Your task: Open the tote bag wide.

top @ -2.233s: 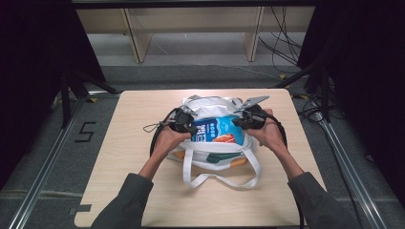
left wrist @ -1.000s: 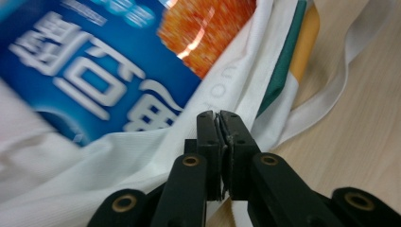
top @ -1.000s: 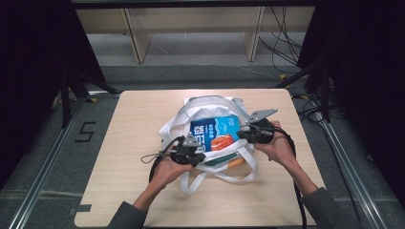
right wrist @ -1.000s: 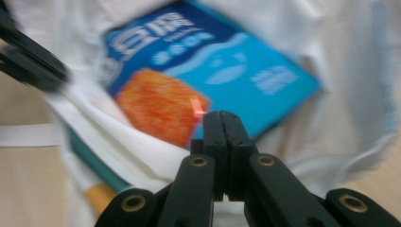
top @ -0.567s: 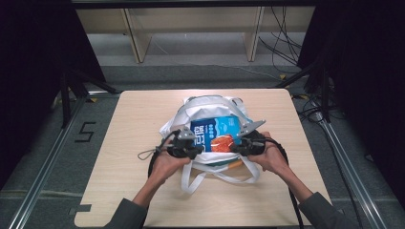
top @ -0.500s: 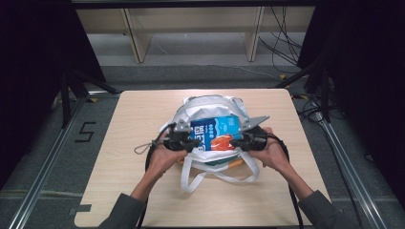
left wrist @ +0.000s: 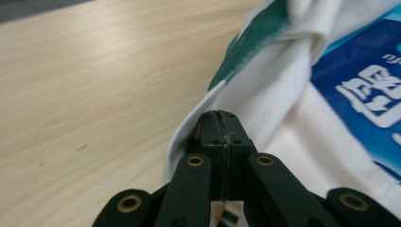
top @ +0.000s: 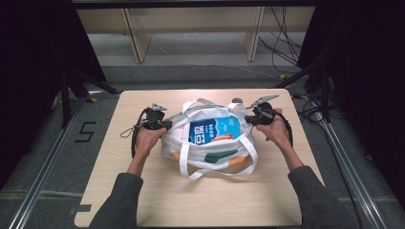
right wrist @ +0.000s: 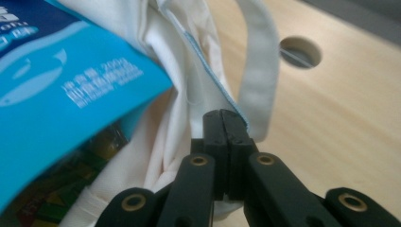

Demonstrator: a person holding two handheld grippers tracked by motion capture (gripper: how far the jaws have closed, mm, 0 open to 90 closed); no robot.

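- Left gripper: jaws fully together, pinching the white cloth at the left edge of the bag. In the left gripper view the fabric edge runs right into the closed tips, next to a green trim patch.
- Right gripper: jaws fully together too, clamped on the bag's right rim. In the right gripper view the tips sit on a cloth edge with a thin blue seam, just beside a white strap.
- Hands: left hand just left of the bag, right hand just right of it; forearms come in from the near edge of the table.
- Bag: white cloth tote, lying roughly mid-table, mouth spread between the two grippers.
- Inside the bag: a blue pack with white print at the top of the opening; something orange just below it, can't tell what.
- Bag's front: green patch on the near side, two white strap loops drooping onto the table toward the person.
- Round hole in the tabletop just past the bag's right rim, near the strap.
- Beyond the bag: the table's far edge, then grey floor and a pale wooden shelf unit.
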